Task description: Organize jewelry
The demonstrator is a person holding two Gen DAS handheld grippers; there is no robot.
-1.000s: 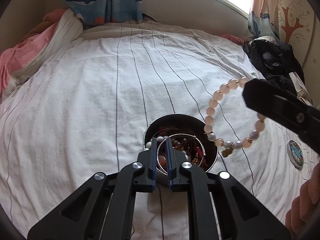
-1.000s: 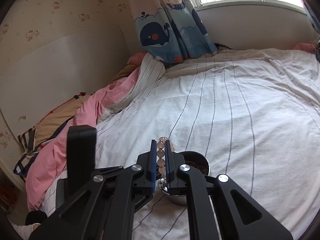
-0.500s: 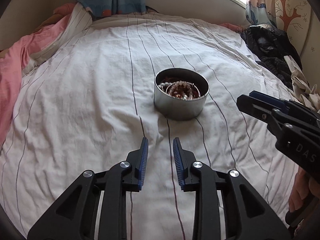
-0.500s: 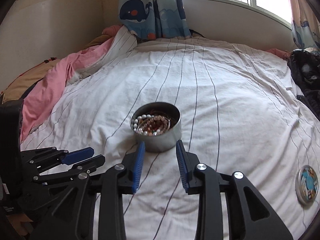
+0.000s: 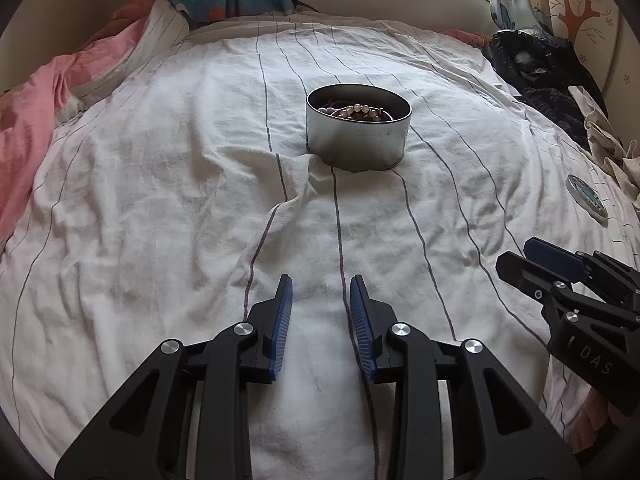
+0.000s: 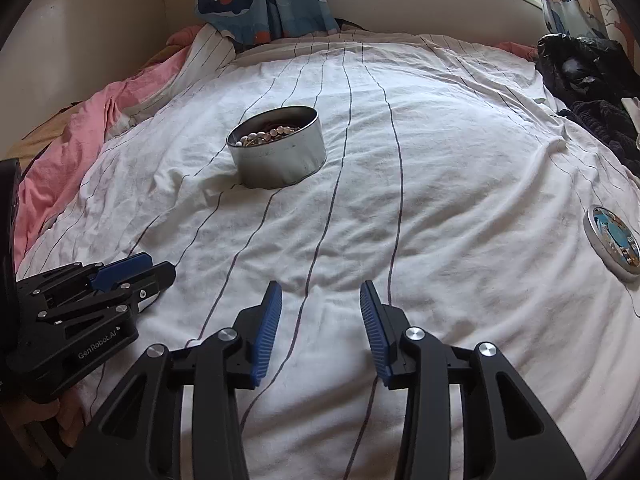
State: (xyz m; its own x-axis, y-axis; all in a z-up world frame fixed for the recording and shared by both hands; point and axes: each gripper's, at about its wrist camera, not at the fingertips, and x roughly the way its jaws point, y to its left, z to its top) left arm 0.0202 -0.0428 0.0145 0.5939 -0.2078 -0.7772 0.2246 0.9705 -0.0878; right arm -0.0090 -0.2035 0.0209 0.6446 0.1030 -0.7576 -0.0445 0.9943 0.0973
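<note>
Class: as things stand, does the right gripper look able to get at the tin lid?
Probably yes: the lid lies alone on bare sheet, and the right gripper, jaws opening, holds nothing.

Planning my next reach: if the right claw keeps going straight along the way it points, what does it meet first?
Probably the bare striped bedsheet. The right claw, jaws opening and empty, aims right of the jewelry tin; depth is uncertain.

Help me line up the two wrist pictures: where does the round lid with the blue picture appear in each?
Left wrist: the lid lies flat on the sheet at the right edge, right of the tin.
Right wrist: the lid lies at the far right edge, about mid-height.
Shared landmark: the tin of beads, upper centre in both.
</note>
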